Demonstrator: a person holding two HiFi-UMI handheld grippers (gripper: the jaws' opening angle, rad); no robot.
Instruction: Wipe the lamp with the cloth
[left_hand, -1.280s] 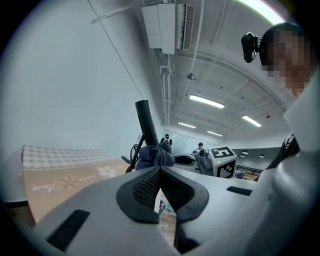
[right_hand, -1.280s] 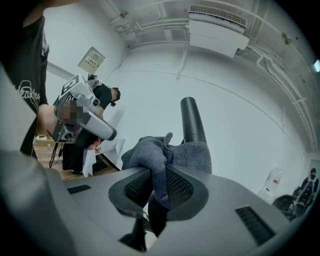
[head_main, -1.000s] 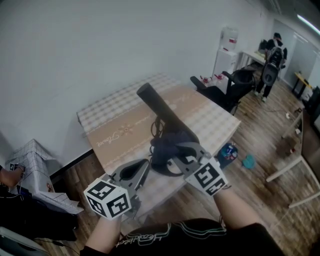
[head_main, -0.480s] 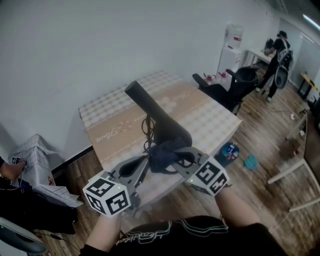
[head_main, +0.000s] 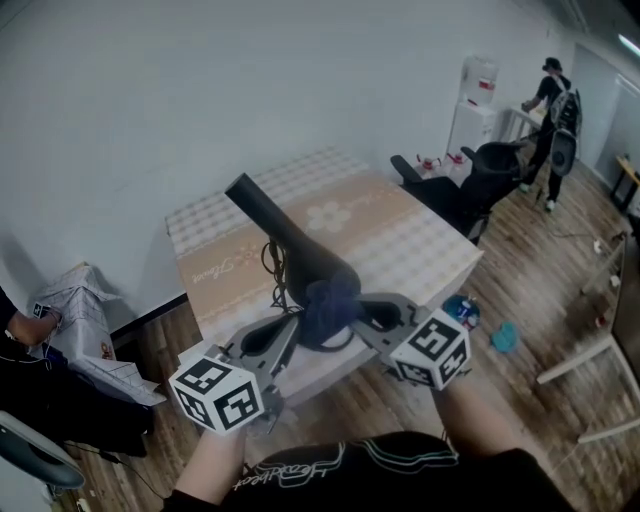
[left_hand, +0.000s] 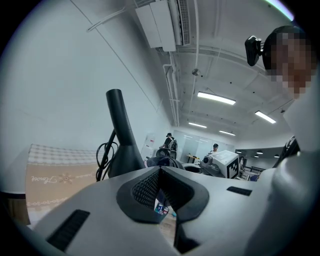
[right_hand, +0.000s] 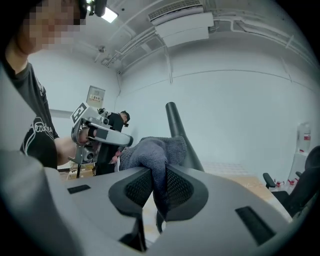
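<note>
Nearest the person, the left gripper (head_main: 291, 323) has its jaws pressed together with nothing between them, its tip just beside the foot of the lamp (head_main: 300, 255). To its right, the right gripper (head_main: 342, 310) is clamped on a bunched dark grey cloth (head_main: 327, 298), a fold pinched between the pads and the rest bulging out above. The cloth lies against the near side of the lamp's black base, which stands near the front edge of the table (head_main: 420, 245), its stem slanting away to the left. Beyond are a black chair (head_main: 470, 185), a water dispenser (head_main: 478, 100) and a person (head_main: 552, 100)
</note>
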